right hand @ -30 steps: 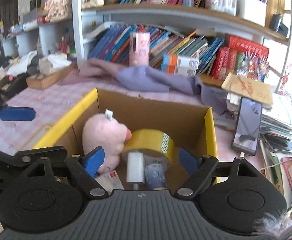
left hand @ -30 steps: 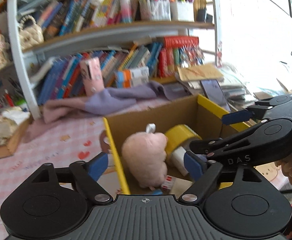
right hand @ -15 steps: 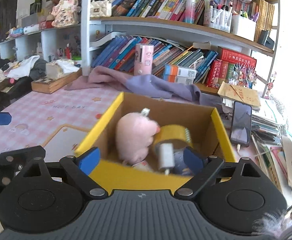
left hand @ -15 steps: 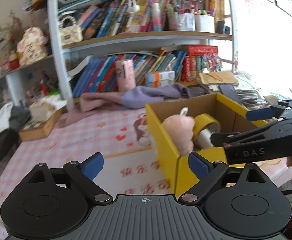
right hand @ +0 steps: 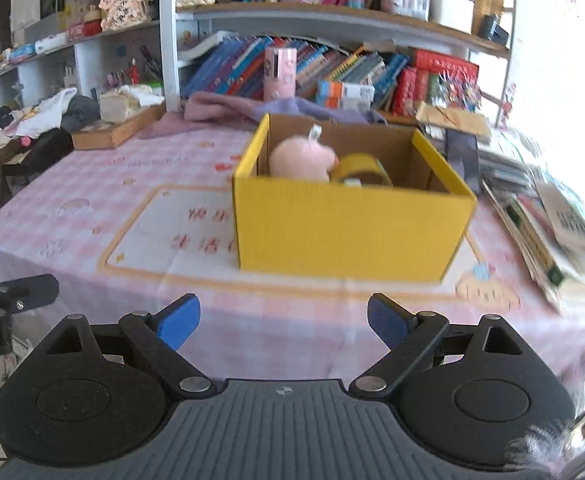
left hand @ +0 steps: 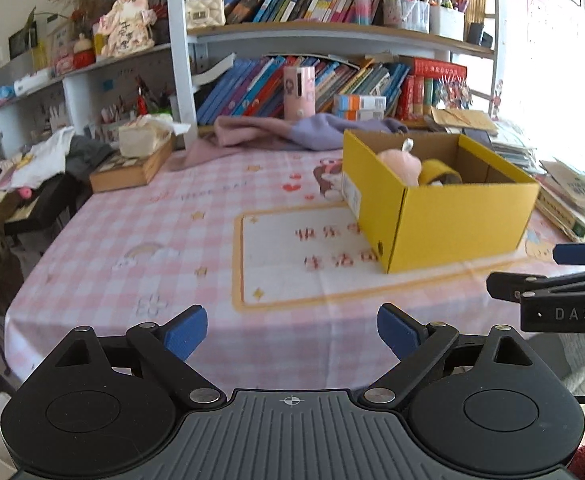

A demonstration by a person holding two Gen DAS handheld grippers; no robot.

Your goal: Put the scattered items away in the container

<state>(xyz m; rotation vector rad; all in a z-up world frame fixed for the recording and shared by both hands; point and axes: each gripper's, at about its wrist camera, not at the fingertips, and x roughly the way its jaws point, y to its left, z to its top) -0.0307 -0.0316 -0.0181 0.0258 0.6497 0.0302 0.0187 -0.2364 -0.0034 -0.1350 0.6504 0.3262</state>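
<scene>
Nearest the cameras, the left claw [left hand: 291, 332] and the right claw [right hand: 283, 322] are both seen spread wide with nothing gripped, held off the counter [left hand: 140, 240] edge. Past them, no loose items can be spotted on the pink checked cloth. Further back, the yellow box [right hand: 348, 232] is parked with the pink plush [right hand: 302, 159] and tape roll [right hand: 362, 168] already tucked inside. Tidying looks pretty much done, as far as can be judged.

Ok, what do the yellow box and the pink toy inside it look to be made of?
The yellow box looks like cardboard: matte yellow outside, plain brown inside with folded flaps. The pink toy seems to be soft plush fabric, fuzzy, with a sewn tag on top.
</scene>
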